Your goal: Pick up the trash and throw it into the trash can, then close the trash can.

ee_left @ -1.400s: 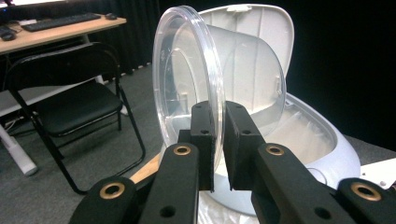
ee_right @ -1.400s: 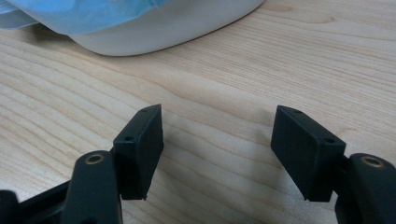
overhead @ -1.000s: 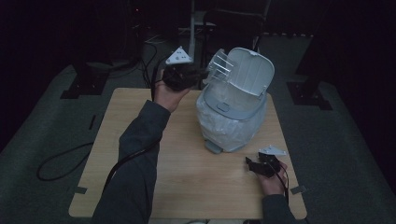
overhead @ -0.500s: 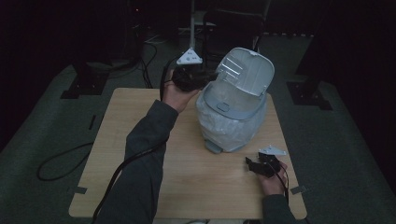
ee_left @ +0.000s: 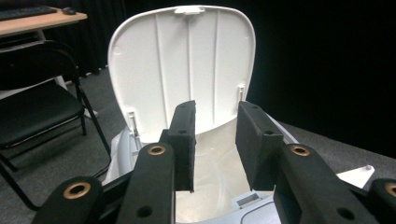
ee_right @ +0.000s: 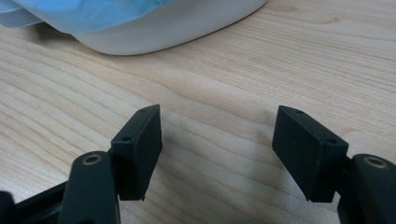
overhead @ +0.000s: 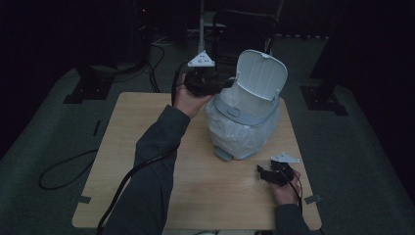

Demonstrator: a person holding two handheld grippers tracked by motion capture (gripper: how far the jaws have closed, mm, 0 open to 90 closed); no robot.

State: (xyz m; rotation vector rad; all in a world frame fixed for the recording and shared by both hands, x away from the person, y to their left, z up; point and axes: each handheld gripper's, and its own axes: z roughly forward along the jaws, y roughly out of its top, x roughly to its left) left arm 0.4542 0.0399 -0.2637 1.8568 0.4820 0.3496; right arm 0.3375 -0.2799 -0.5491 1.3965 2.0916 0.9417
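A white bin (overhead: 242,129) lined with a pale plastic bag stands on the wooden table (overhead: 147,147), its lid (overhead: 262,73) raised upright. My left gripper (overhead: 220,84) hovers at the bin's rear left rim, by the mouth. In the left gripper view its jaws (ee_left: 215,114) have just been opening and stand apart with nothing between them, facing the lid's inner side (ee_left: 187,60). My right gripper (overhead: 263,174) rests low on the table near the front right corner, open and empty (ee_right: 217,135), with the bin's base (ee_right: 187,28) just beyond it.
A black folding chair (ee_left: 37,107) and a desk (ee_left: 42,18) stand behind the table. Cables (overhead: 63,171) trail over the dark floor at the left. Stand bases (overhead: 80,90) sit on the floor beside the table's rear corners.
The left hand has shifted slightly right toward the bin's mouth and its jaws have parted. The lid now stands more upright. The right gripper has stayed put.
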